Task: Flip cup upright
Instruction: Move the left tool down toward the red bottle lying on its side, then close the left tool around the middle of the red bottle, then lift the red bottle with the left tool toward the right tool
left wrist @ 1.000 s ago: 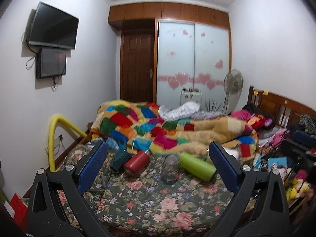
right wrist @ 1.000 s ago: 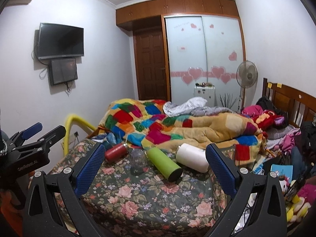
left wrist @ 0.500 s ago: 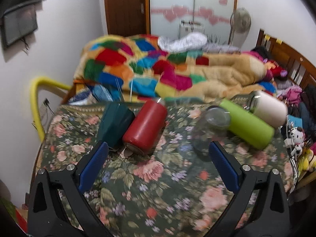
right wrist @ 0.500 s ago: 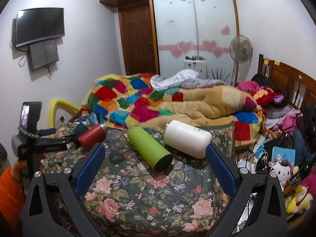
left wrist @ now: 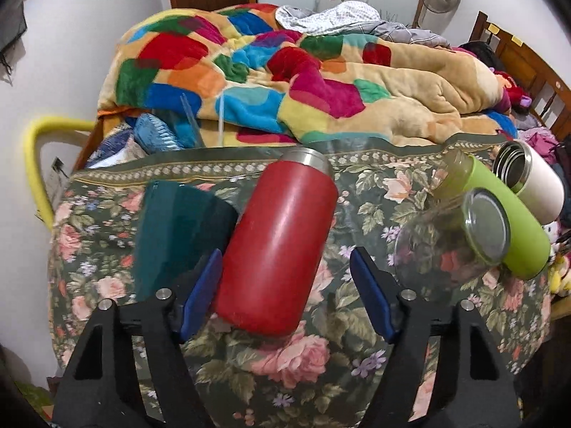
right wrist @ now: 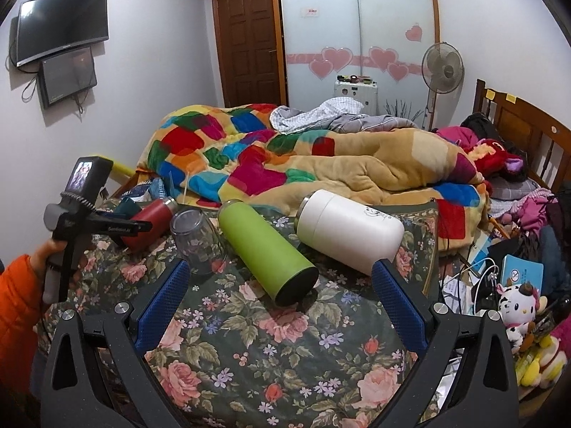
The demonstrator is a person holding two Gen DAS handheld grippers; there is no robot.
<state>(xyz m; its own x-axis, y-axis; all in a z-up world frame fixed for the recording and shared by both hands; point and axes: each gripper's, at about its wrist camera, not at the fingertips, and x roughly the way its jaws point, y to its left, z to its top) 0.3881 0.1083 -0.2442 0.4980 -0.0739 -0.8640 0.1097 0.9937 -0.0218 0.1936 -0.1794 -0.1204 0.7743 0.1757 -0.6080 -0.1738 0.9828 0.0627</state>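
Note:
Several cups lie on a floral cloth point(left wrist: 285, 374). A red cup point(left wrist: 278, 242) lies on its side with its steel rim pointing away. My left gripper point(left wrist: 285, 296) is open, its blue pads on either side of the red cup's base, the left pad close to touching. A dark teal cup point(left wrist: 175, 235) lies left of it. A clear glass point(left wrist: 453, 235) stands upside down. A green cup point(right wrist: 267, 249) and a white cup point(right wrist: 349, 232) lie on their sides. My right gripper point(right wrist: 278, 299) is open and empty, just short of the green cup. The left gripper also shows in the right wrist view point(right wrist: 107, 228).
A colourful patchwork blanket point(right wrist: 285, 164) is heaped just behind the cups. A yellow rail point(left wrist: 32, 164) curves at the left edge. Toys and clutter point(right wrist: 517, 303) lie off the right edge. A wooden headboard point(right wrist: 517, 125) stands at the right.
My left gripper has moved down and forward and now straddles the red cup's base, jaws narrower. My right gripper has moved closer to the green and white cups.

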